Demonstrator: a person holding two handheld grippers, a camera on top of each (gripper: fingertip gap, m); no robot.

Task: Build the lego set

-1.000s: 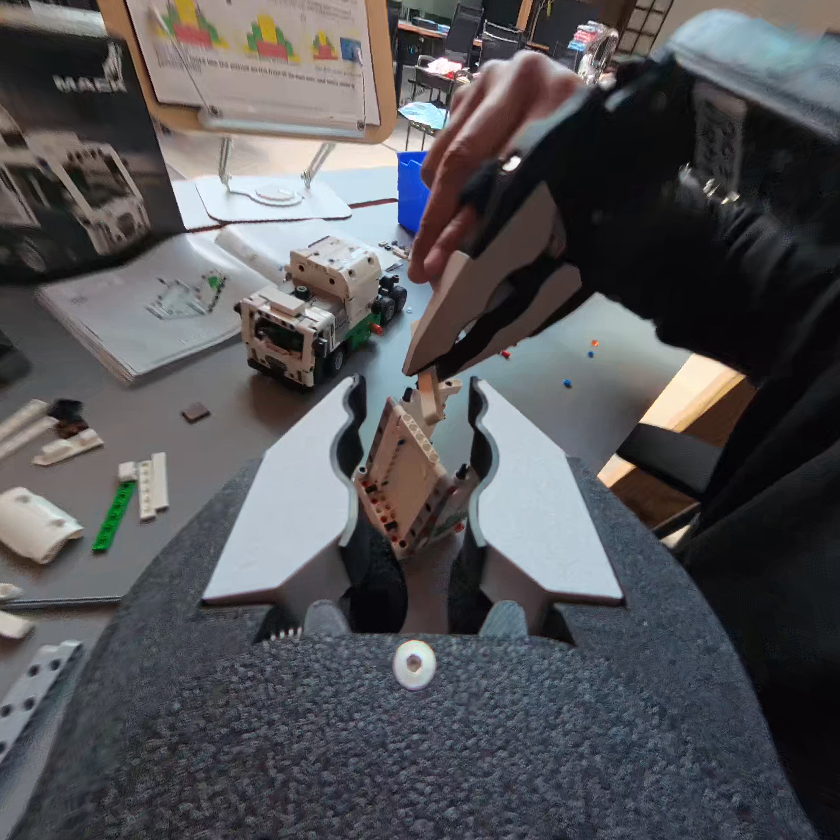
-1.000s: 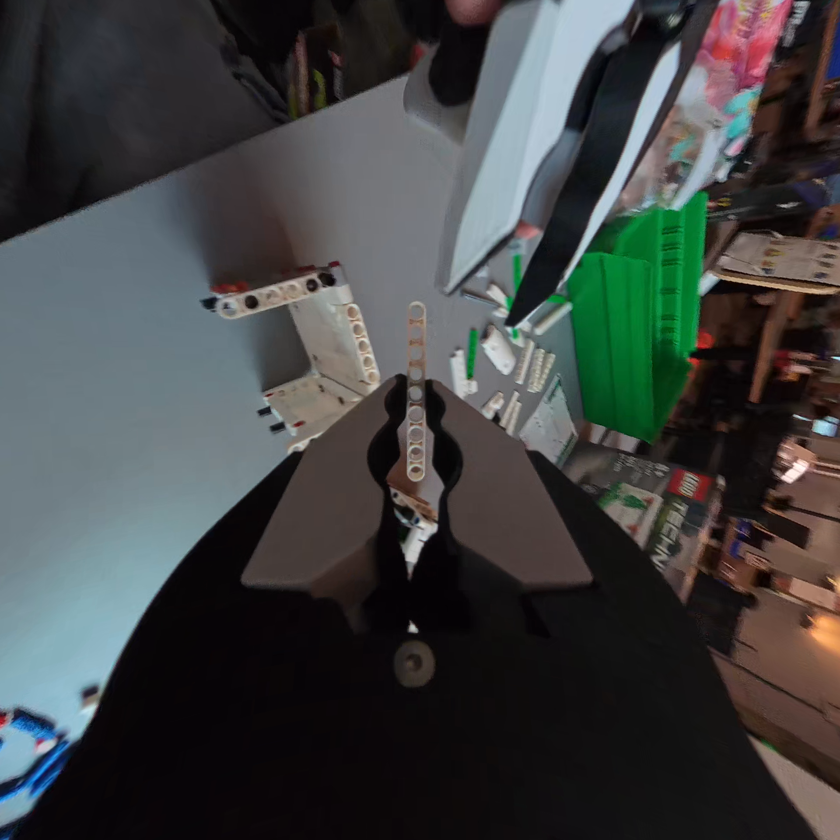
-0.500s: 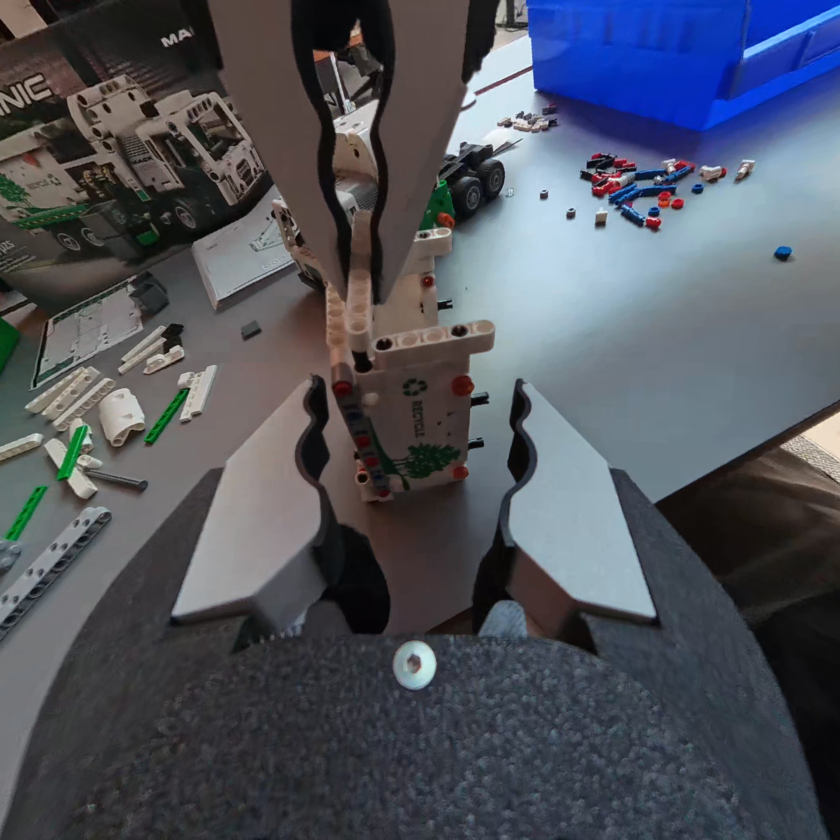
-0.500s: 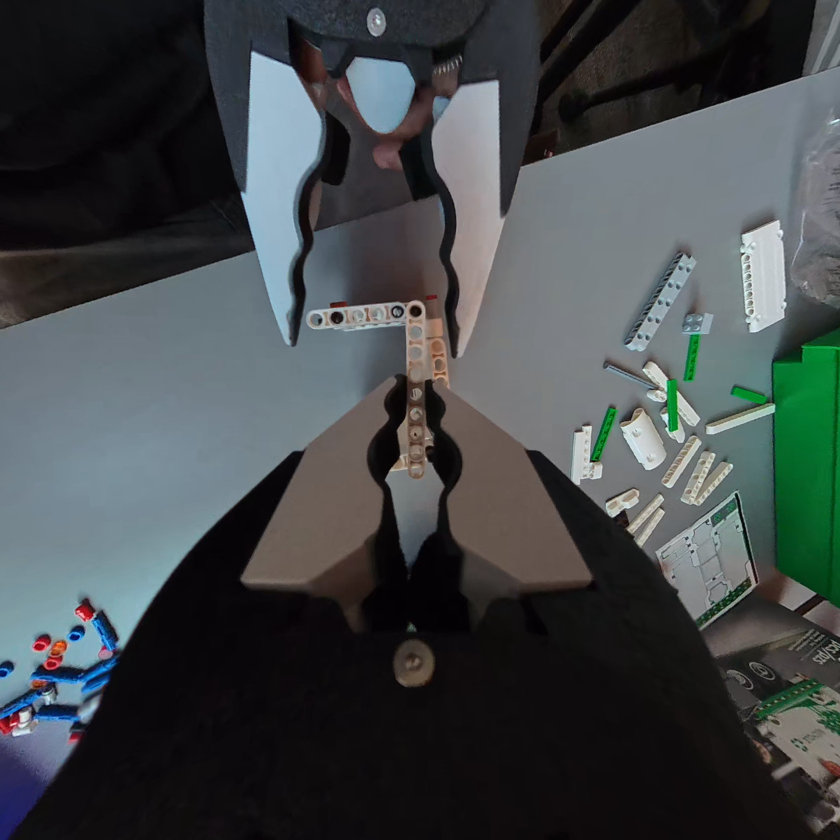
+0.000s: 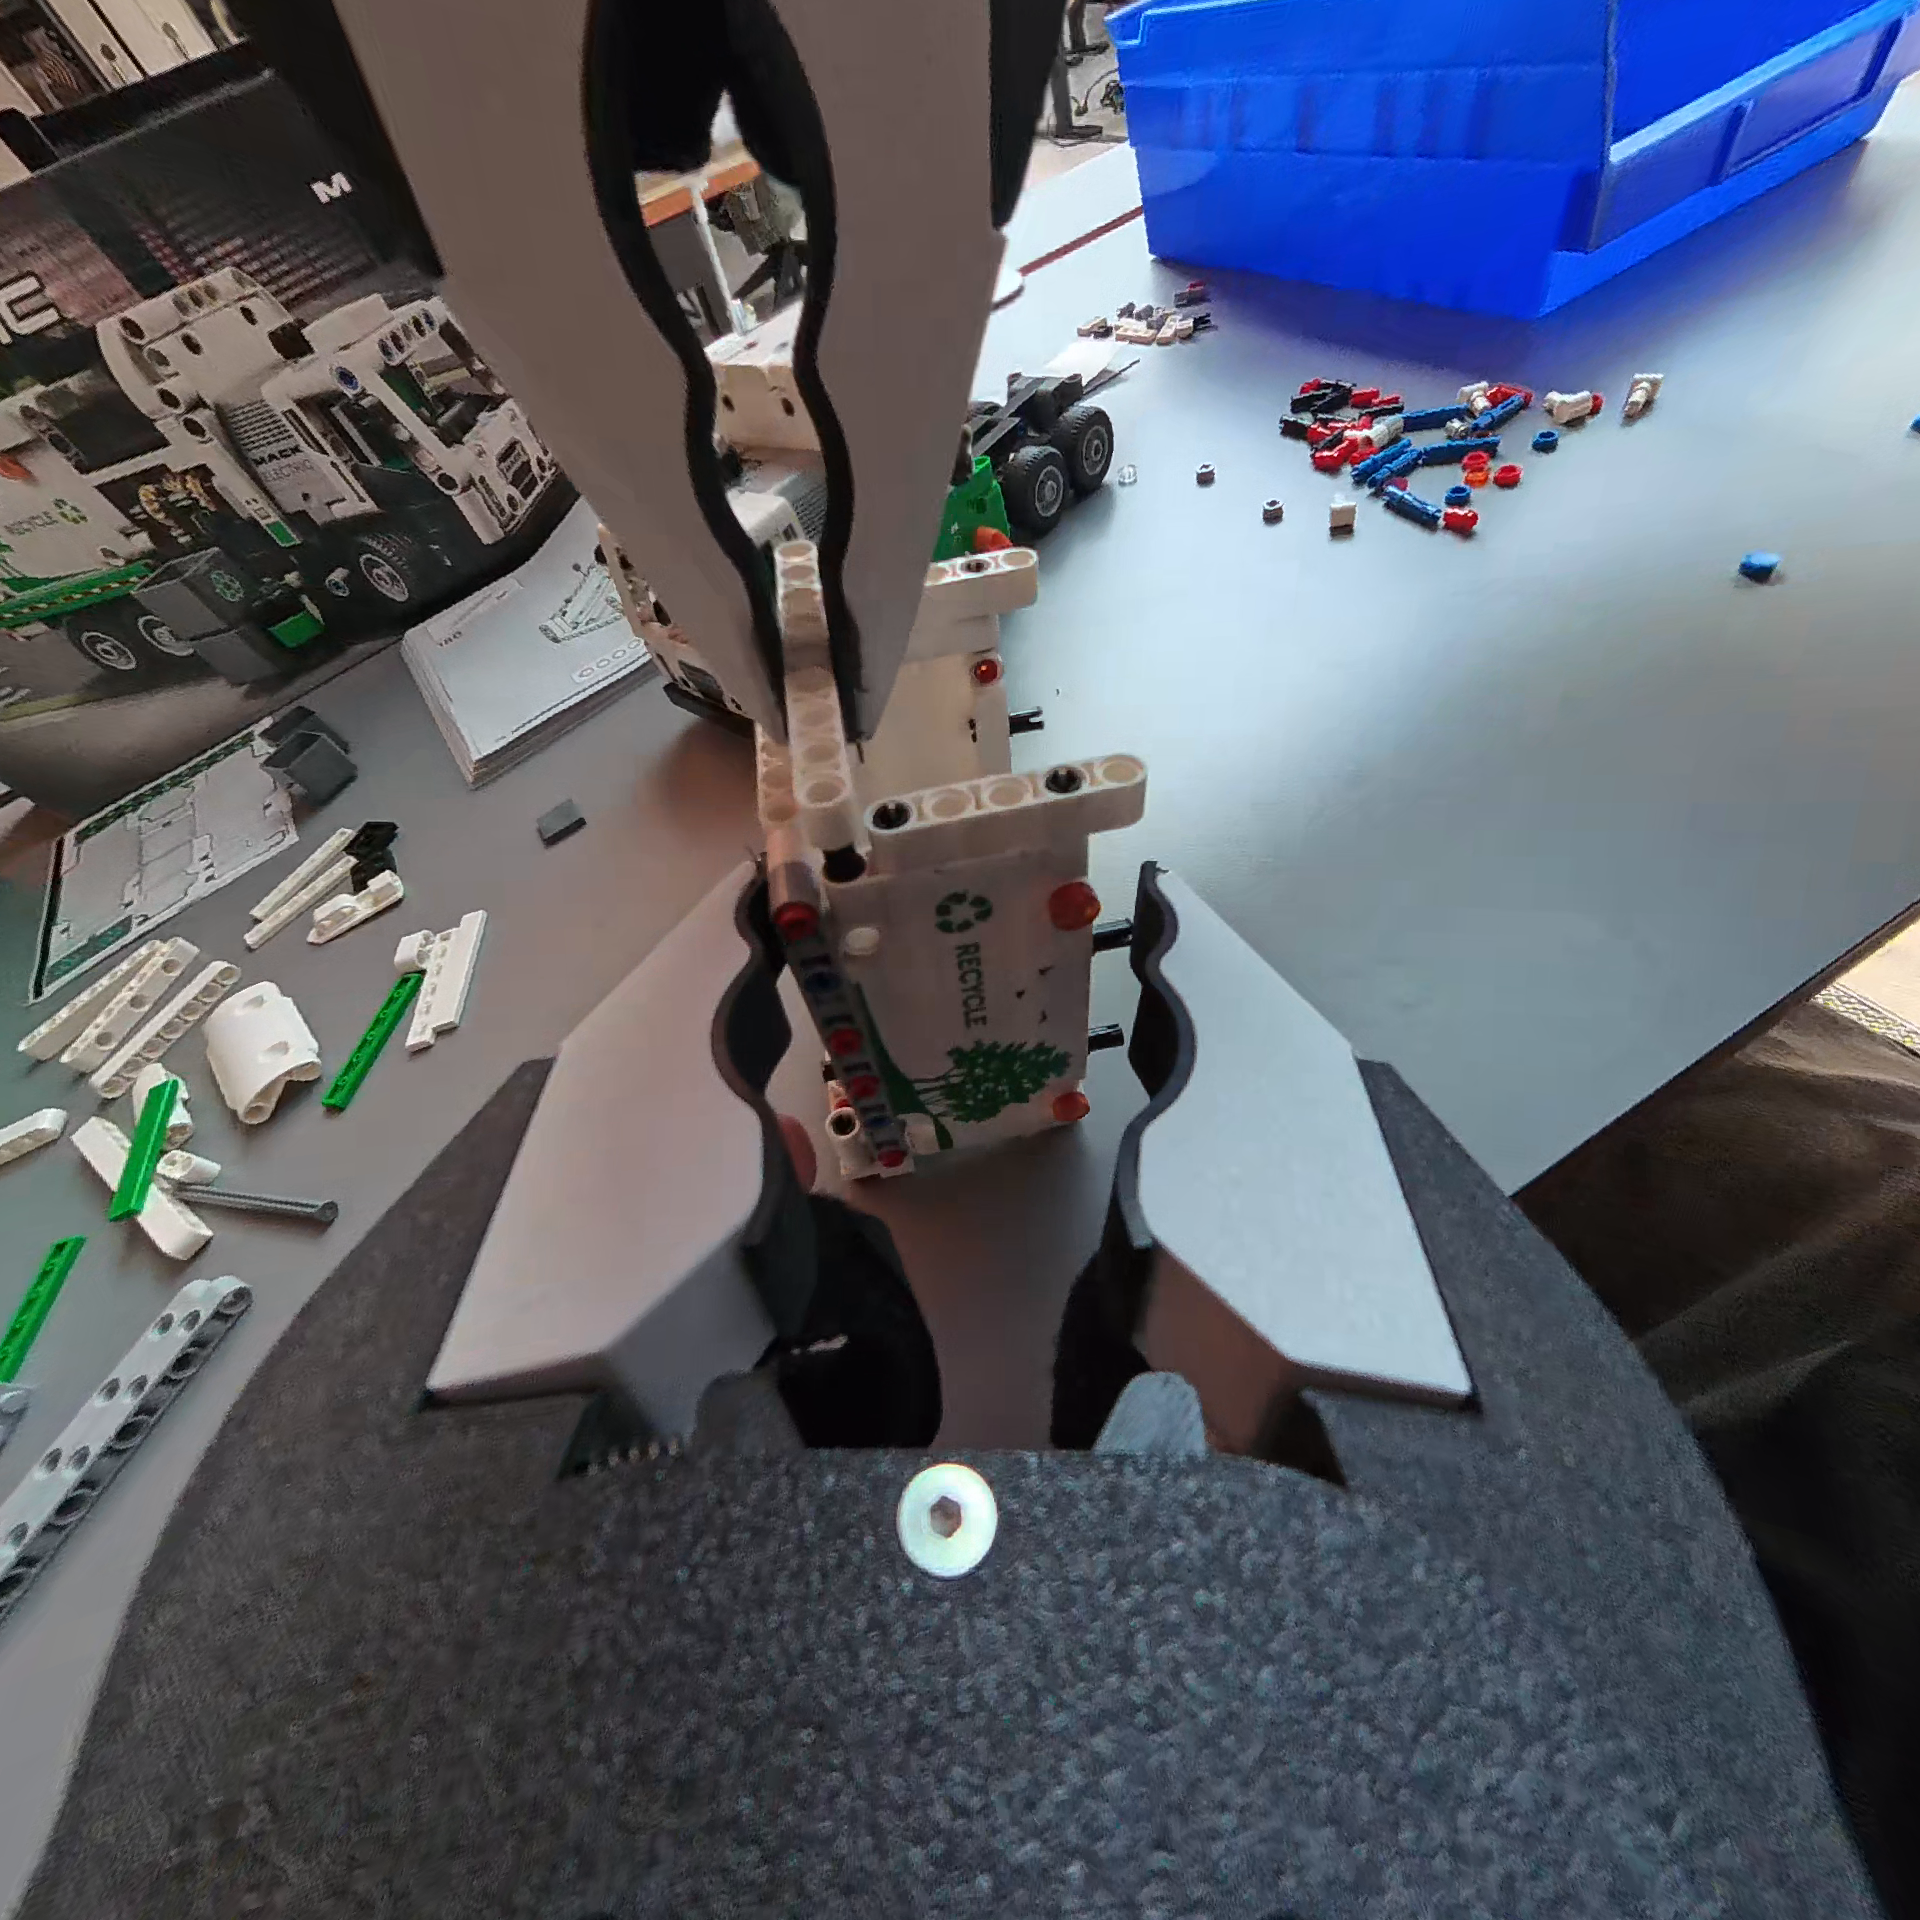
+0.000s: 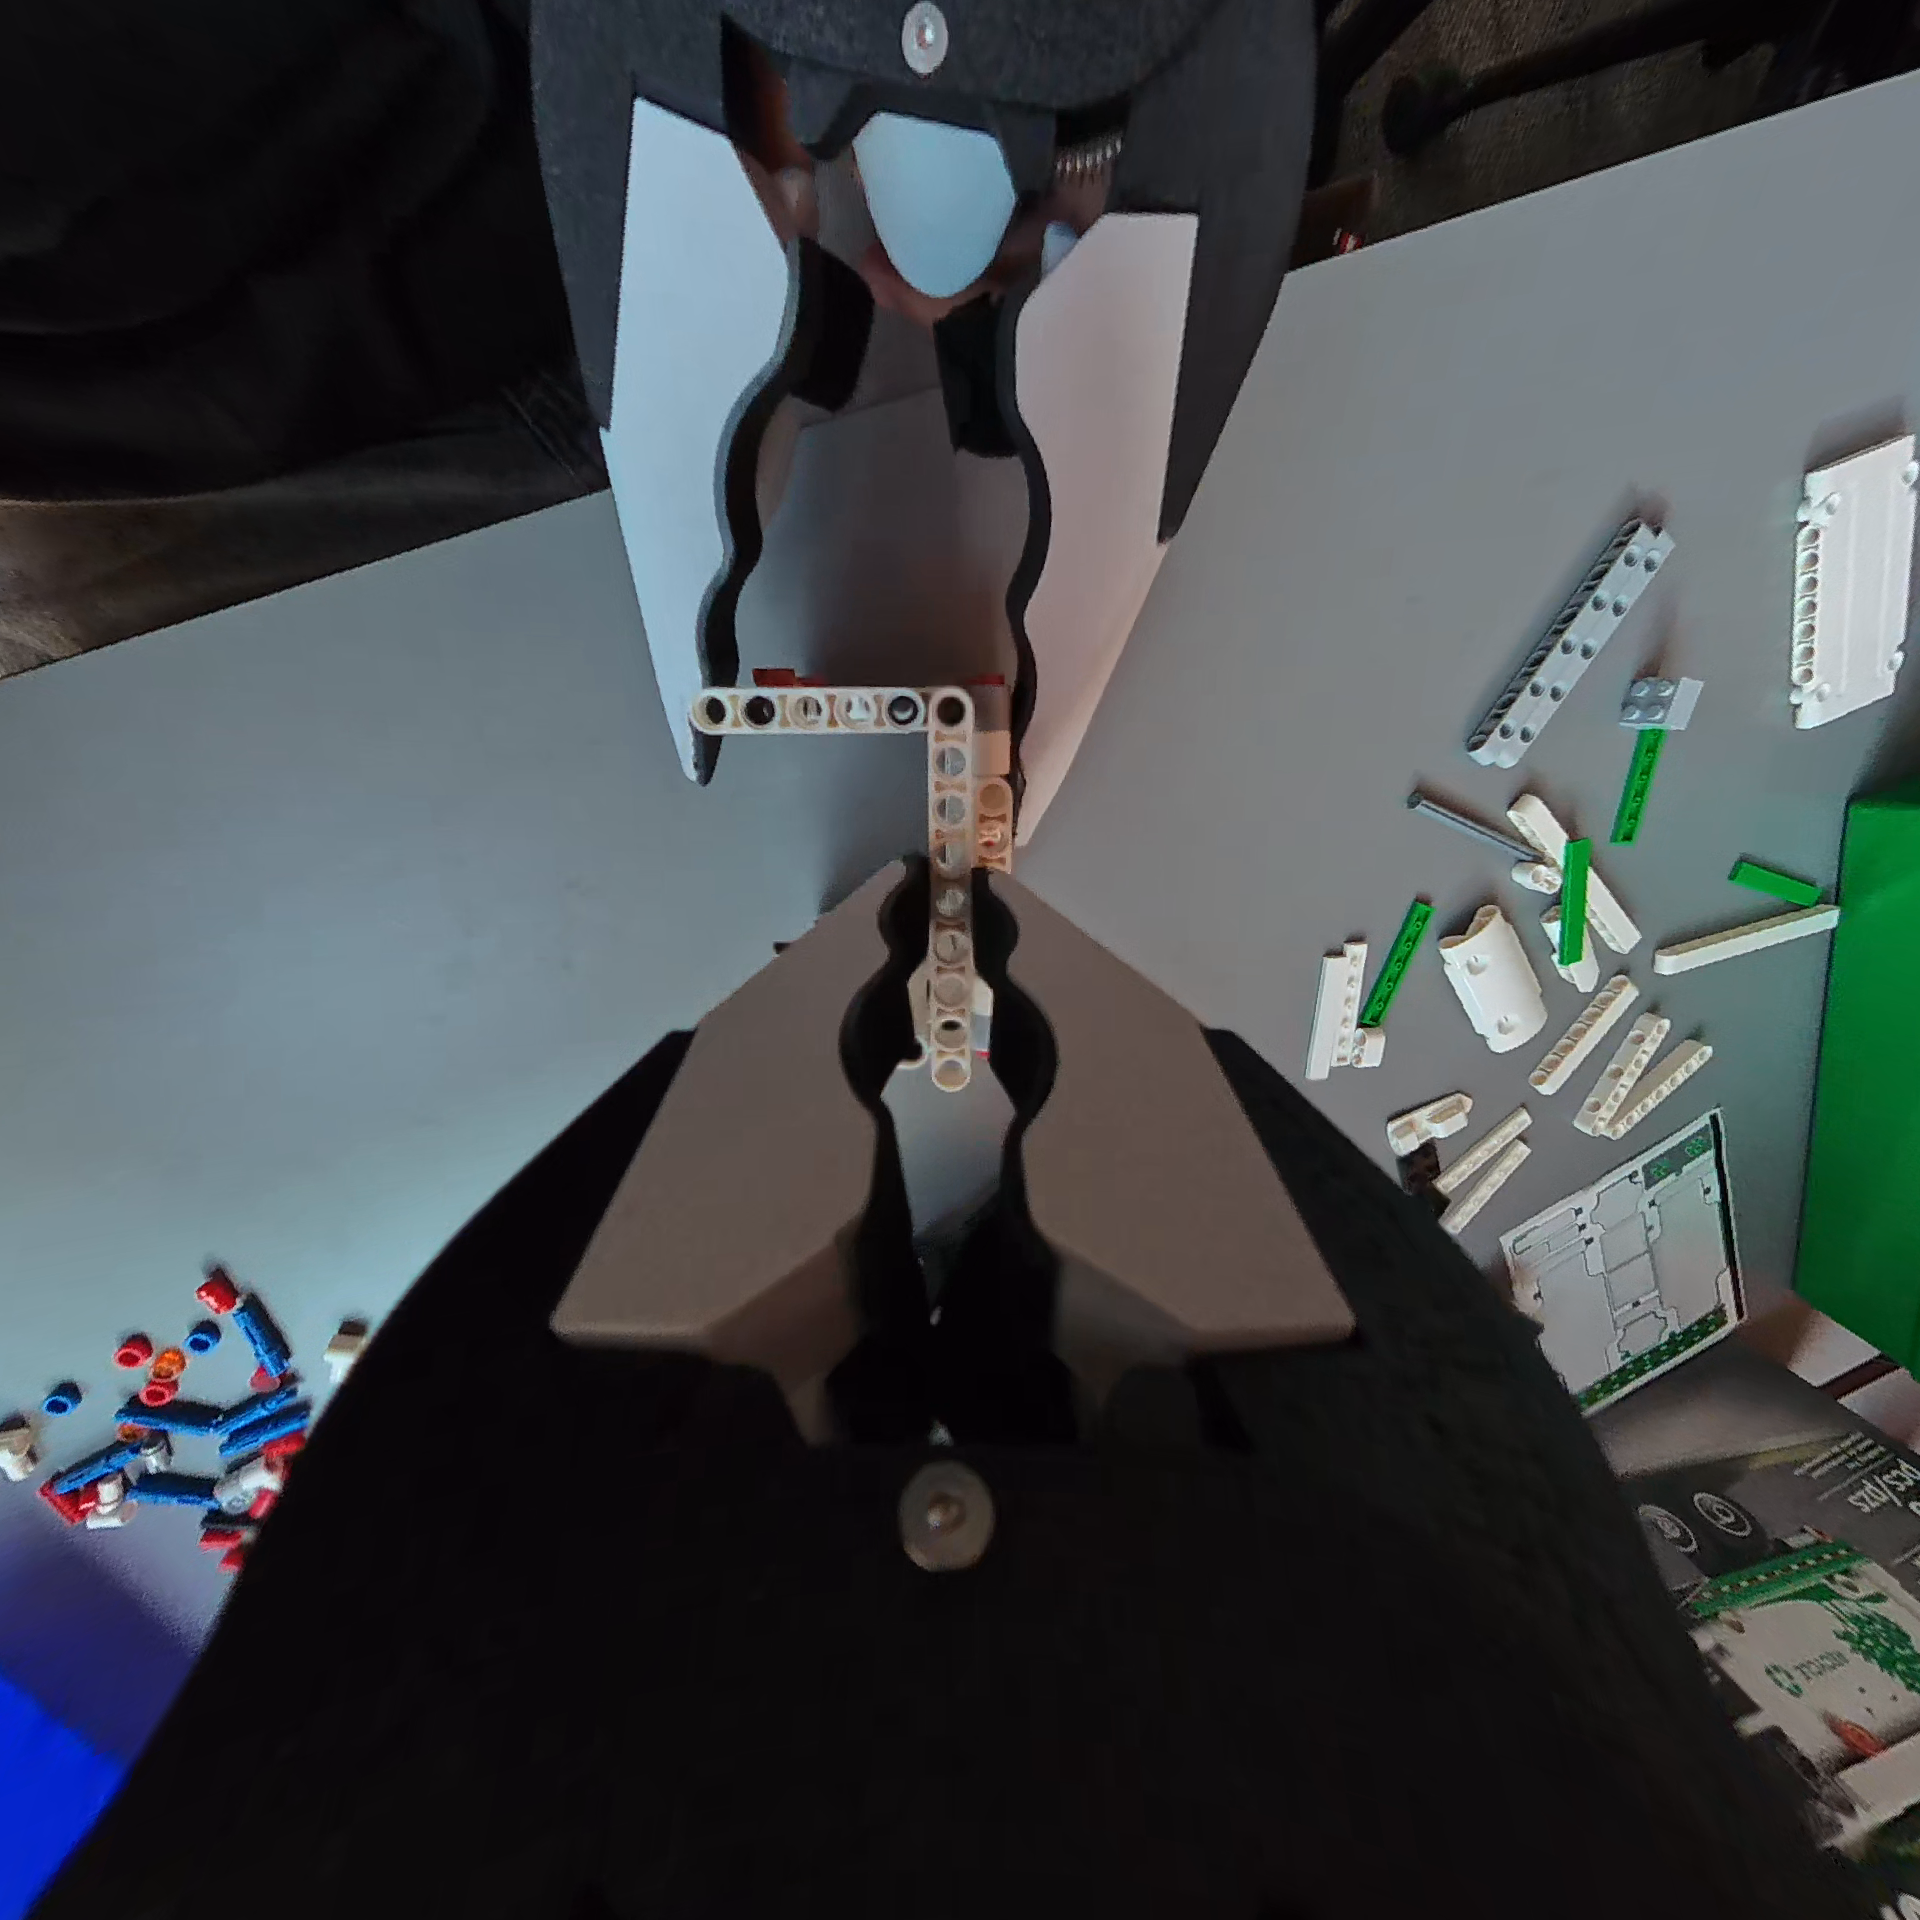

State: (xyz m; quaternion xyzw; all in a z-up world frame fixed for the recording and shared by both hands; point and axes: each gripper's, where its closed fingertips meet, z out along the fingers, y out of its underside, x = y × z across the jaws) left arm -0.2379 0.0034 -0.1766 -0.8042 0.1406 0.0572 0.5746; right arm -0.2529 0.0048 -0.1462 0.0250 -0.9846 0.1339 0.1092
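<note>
A white box assembly (image 5: 966,997) with a green tree sticker stands upright on the grey table (image 5: 1455,831). My left gripper (image 5: 945,904) has its jaws against the assembly's two sides. My right gripper (image 6: 951,873) is shut on a long white holed beam (image 6: 951,790). It comes down from above in the left wrist view (image 5: 810,717) and holds the beam (image 5: 826,790) against the assembly's top left corner. From above, the beam meets the assembly's top cross beam (image 6: 831,712) at a right angle. The left gripper (image 6: 862,805) flanks the assembly there.
A partly built white truck (image 5: 1039,468) stands behind the assembly, with a booklet (image 5: 530,665) and the set's box (image 5: 208,416) to its left. Loose white and green beams (image 5: 260,1039) lie left, small red and blue pins (image 5: 1392,447) right. A blue bin (image 5: 1507,156) stands far right, a green bin (image 6: 1870,1039) beside the beams.
A second ago my left gripper held the assembly tilted in the air. It then stood on the table between wide-open jaws; now the jaws have closed in. The right gripper's beam has reached its top.
</note>
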